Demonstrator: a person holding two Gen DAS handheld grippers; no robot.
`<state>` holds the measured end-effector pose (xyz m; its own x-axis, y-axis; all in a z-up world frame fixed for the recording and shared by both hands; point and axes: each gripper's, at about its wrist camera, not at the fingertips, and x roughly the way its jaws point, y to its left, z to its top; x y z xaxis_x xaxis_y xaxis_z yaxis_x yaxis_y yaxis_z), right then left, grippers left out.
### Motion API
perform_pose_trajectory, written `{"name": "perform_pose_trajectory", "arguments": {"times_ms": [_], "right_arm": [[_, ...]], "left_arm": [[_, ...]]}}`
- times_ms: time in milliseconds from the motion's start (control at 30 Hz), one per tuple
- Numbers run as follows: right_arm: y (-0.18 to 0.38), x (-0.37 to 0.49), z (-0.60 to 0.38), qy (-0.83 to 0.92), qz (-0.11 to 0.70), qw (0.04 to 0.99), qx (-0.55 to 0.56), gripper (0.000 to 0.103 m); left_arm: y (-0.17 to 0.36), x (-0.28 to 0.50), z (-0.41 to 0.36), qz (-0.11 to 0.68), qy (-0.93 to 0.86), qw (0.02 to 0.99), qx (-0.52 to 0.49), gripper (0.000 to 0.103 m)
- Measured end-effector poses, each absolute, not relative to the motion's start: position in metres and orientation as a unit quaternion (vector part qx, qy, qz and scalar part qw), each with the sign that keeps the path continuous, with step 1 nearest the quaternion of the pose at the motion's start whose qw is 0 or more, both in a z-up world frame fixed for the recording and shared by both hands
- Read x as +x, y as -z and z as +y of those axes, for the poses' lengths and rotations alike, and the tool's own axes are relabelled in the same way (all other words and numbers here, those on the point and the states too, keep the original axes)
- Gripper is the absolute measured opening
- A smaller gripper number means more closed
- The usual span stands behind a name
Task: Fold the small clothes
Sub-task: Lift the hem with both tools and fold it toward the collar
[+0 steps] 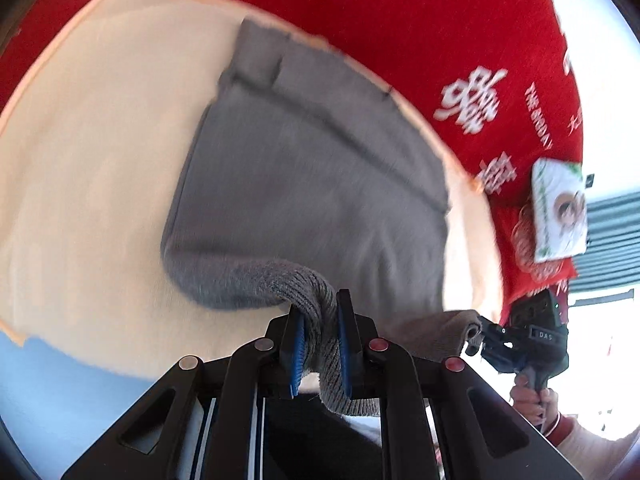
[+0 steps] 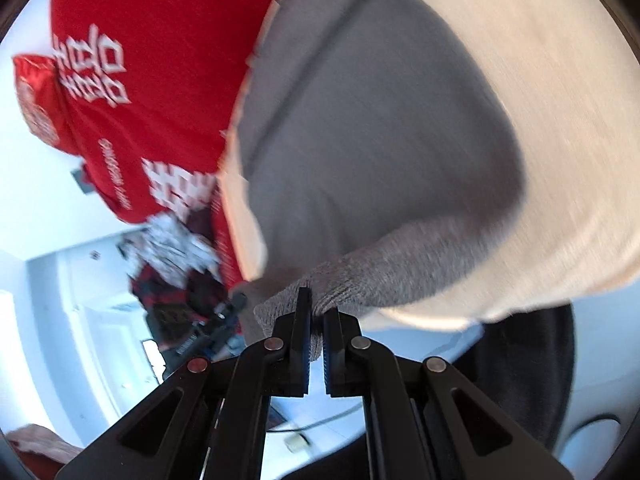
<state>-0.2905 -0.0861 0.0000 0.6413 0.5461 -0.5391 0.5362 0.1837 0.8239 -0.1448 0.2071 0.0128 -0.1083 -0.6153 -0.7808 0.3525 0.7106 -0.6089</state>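
A grey knit garment point(image 1: 304, 184) lies on a cream cloth point(image 1: 92, 160) spread over a red printed tablecloth point(image 1: 420, 20). My left gripper point(image 1: 320, 312) is shut on the garment's ribbed near hem, which bunches between the blue pads point(image 1: 298, 356) and hangs lifted off the cloth. In the left wrist view the right gripper point(image 1: 478, 340) shows at the right edge, pinching the hem's other corner, a hand point(image 1: 534, 398) below it. In the right wrist view my right gripper point(image 2: 316, 316) is shut on the ribbed grey hem point(image 2: 360, 280), lifted above the cream cloth point(image 2: 540, 120).
A white printed packet point(image 1: 560, 212) lies on the red tablecloth point(image 2: 160, 40) at its right corner. A red shiny bag point(image 2: 38, 100) sits at the table's far corner. Beyond the table edge are a pale floor point(image 2: 80, 340) and a dark round seat point(image 2: 528, 368).
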Motion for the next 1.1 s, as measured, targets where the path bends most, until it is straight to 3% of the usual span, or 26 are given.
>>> {"name": "perform_pose_trajectory", "arguments": {"times_ms": [233,500,667,933,1100], "right_arm": [[-0.037,-0.232,-0.148,-0.011,0.375,0.682,0.628,0.005],[-0.052,-0.142,-0.23,-0.014,0.369,0.714,0.594,0.005],[-0.022,-0.095,-0.273,0.004,0.372,0.704,0.605,0.005],[0.069,-0.06,-0.31,0.06,0.403,0.646,0.645,0.005],[0.088,-0.059,-0.318,0.061,0.403,0.627,0.663,0.006]], "left_arm": [[-0.046,-0.073,0.153,0.601,0.38,0.694,-0.113,0.016],[-0.047,0.013,0.086,0.567,0.367,0.73,-0.106,0.016],[-0.022,0.064,0.037,0.568,0.345,0.742,-0.091,0.016],[0.06,0.099,-0.017,0.619,0.267,0.739,-0.001,0.016],[0.069,0.112,-0.025,0.633,0.237,0.737,0.001,0.02]]}}
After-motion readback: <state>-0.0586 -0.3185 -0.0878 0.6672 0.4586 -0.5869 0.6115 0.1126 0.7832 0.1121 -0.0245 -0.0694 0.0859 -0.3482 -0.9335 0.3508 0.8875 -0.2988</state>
